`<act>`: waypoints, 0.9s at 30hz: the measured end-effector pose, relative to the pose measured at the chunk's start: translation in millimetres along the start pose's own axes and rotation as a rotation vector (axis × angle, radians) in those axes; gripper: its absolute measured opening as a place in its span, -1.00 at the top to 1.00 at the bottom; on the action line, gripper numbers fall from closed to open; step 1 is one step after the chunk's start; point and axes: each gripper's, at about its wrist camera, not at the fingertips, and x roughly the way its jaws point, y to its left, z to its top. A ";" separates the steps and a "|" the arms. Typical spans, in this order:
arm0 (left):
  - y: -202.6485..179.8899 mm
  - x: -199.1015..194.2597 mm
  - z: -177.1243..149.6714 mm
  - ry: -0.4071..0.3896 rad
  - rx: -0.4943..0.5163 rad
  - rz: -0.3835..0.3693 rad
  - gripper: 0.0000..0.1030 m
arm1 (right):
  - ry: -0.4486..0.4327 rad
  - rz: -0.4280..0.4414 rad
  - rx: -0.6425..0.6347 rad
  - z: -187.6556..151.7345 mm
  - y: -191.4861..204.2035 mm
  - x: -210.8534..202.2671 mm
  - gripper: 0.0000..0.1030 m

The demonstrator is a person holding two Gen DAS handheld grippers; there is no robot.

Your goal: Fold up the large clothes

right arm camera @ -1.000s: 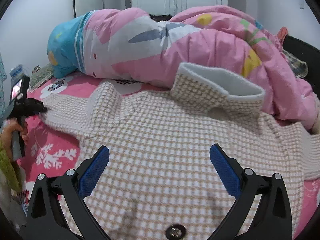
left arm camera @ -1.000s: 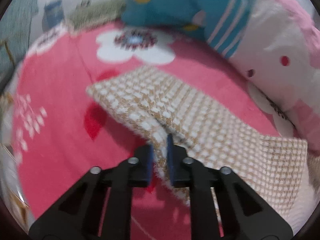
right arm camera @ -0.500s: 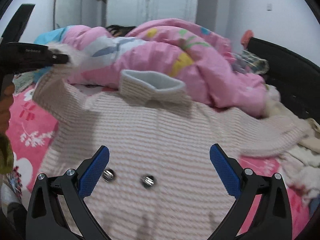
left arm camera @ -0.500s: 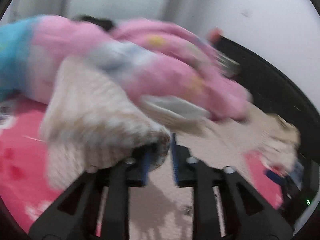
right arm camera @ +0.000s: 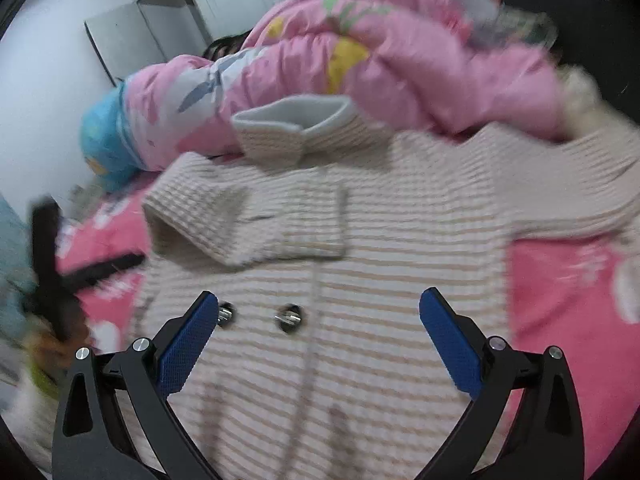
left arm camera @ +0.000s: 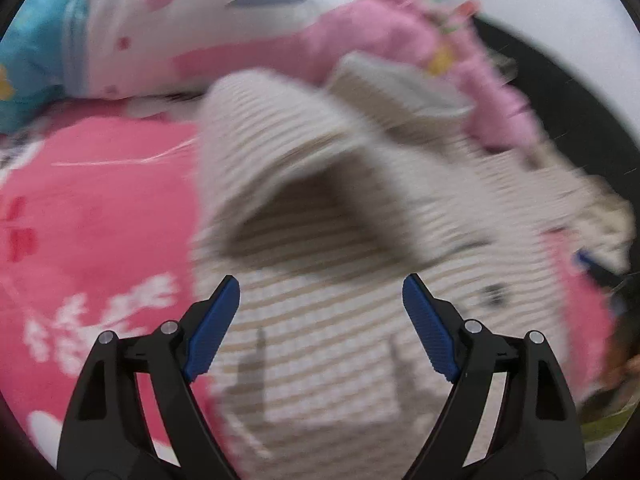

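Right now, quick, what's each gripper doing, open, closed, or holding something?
Left gripper: open, holding nothing, above the folded sleeve.
Right gripper: open, holding nothing, over the coat.

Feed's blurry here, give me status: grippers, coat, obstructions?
Left gripper open, empty. Right gripper open, empty. Coat flat, one sleeve folded across chest. Pink duvet touches collar.

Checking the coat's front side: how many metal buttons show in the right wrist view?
2. One button sits beside the right gripper's left fingertip; the other button is just right of it, on the coat. More may be hidden.
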 end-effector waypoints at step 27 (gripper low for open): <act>52.5 43.1 -6.8 -0.014 -0.020 0.264 -0.21 | 0.103 -0.080 -0.038 81.7 13.3 76.4 0.82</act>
